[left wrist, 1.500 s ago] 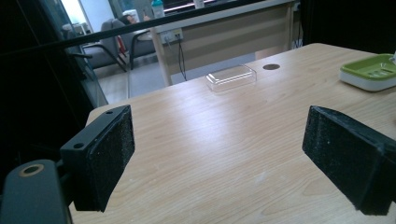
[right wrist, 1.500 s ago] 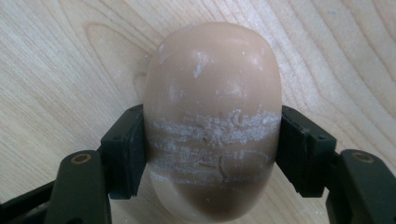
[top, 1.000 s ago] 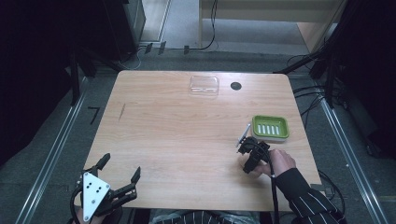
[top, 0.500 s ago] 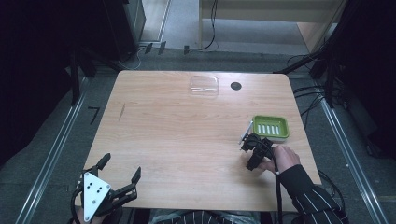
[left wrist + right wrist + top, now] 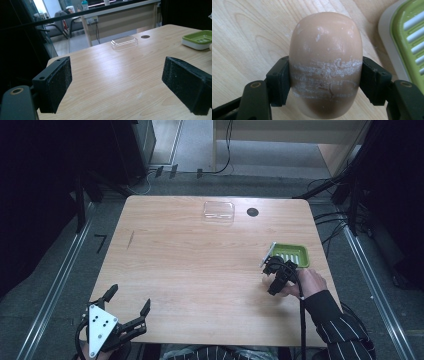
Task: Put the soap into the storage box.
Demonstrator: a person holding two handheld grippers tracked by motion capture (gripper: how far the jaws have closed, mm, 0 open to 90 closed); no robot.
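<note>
A tan oval soap bar (image 5: pixel 324 50) with white scuff bands sits between the jaws of my right gripper (image 5: pixel 325 82), which is shut on its sides just above the wooden table (image 5: pixel 190 255). A green soap dish (image 5: pixel 409 37) with white ribs lies close on the right. From above, the right gripper (image 5: pixel 274 272) is beside the dish (image 5: pixel 294 254), at its near left corner, and covers the soap. My left gripper (image 5: pixel 130 298) hangs open at the table's near left edge, with nothing between its pads (image 5: pixel 55 82).
A clear plastic lid (image 5: pixel 218 211) lies at the far middle of the table, next to a small black hole (image 5: pixel 252 212). The left gripper view shows both the lid (image 5: pixel 124 41) and the dish (image 5: pixel 200 38). Dark frames and cables surround the table.
The right gripper with the soap has edged a little farther and to the right, closer to the green dish. The left gripper has stayed put.
</note>
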